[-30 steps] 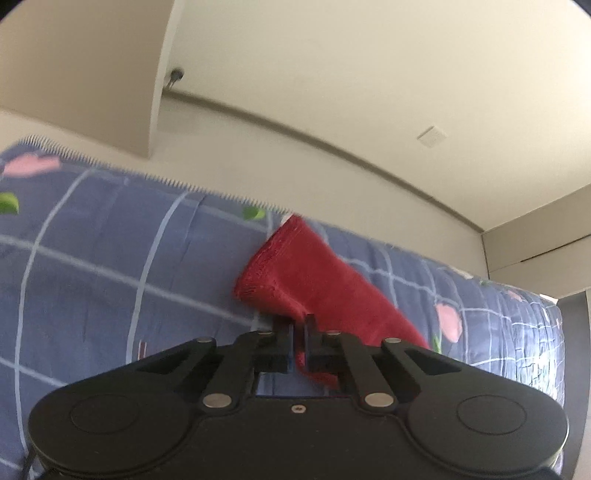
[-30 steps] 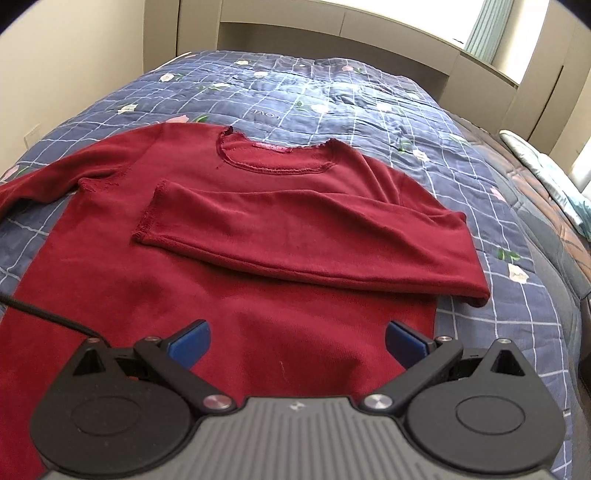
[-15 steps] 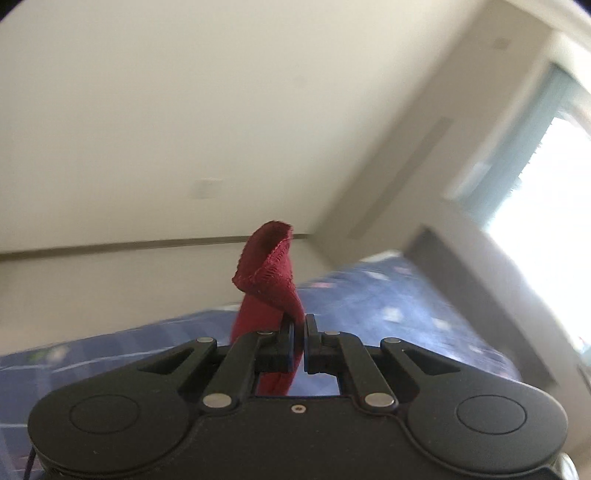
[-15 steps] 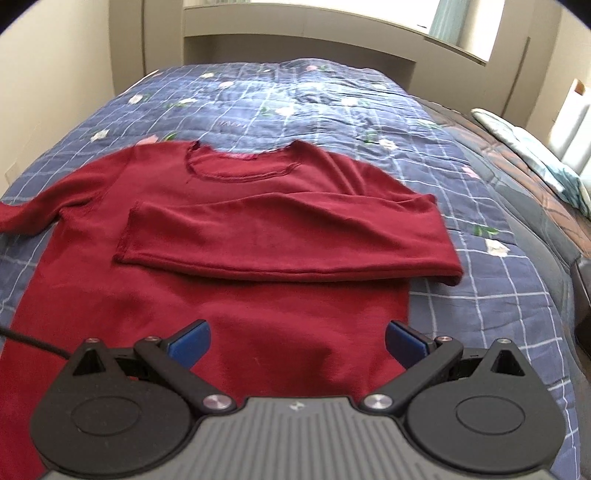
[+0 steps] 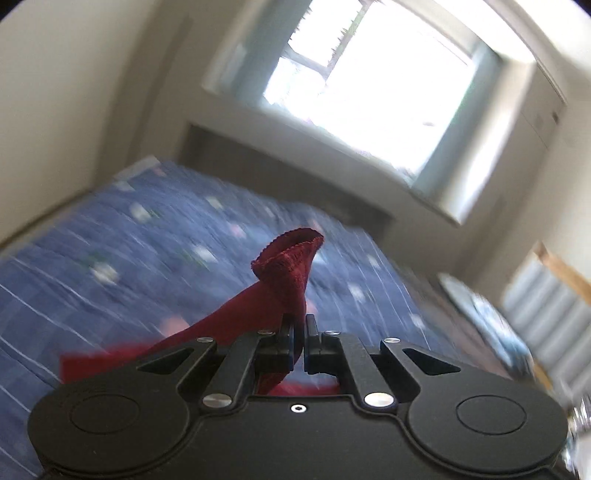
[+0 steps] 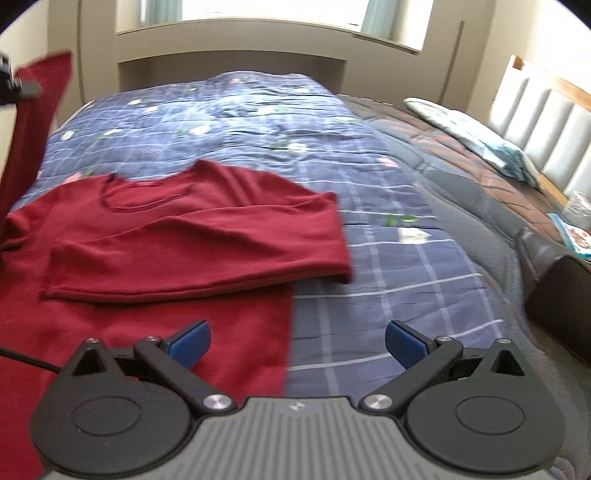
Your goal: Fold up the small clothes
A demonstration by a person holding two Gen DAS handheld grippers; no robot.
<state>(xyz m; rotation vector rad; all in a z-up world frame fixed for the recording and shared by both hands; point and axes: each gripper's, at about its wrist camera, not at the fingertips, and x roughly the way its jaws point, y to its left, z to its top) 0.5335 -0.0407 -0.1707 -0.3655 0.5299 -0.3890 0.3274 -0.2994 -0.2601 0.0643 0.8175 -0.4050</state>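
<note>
A dark red long-sleeved sweater (image 6: 177,236) lies face up on the blue checked quilt (image 6: 388,206). One sleeve is folded across its chest. My left gripper (image 5: 300,343) is shut on the other sleeve (image 5: 288,273) near the cuff, which stands up past the fingers. In the right wrist view that lifted sleeve (image 6: 33,122) hangs in the air at the far left, with the left gripper (image 6: 14,86) at the frame edge. My right gripper (image 6: 297,341) is open with nothing between its blue pads, above the sweater's lower right edge.
The bed runs back to a window ledge (image 6: 236,29). A patterned pillow (image 6: 476,140) and padded headboard (image 6: 546,114) lie at the right, with a dark bed edge (image 6: 554,280) and small packets (image 6: 576,229) near it. A black cable (image 6: 26,360) crosses the sweater's lower left.
My left gripper lifted the sleeve off the quilt, rolling and swinging from facing the wall to facing the window. The right gripper shifted right, so the sweater sits further left in its view.
</note>
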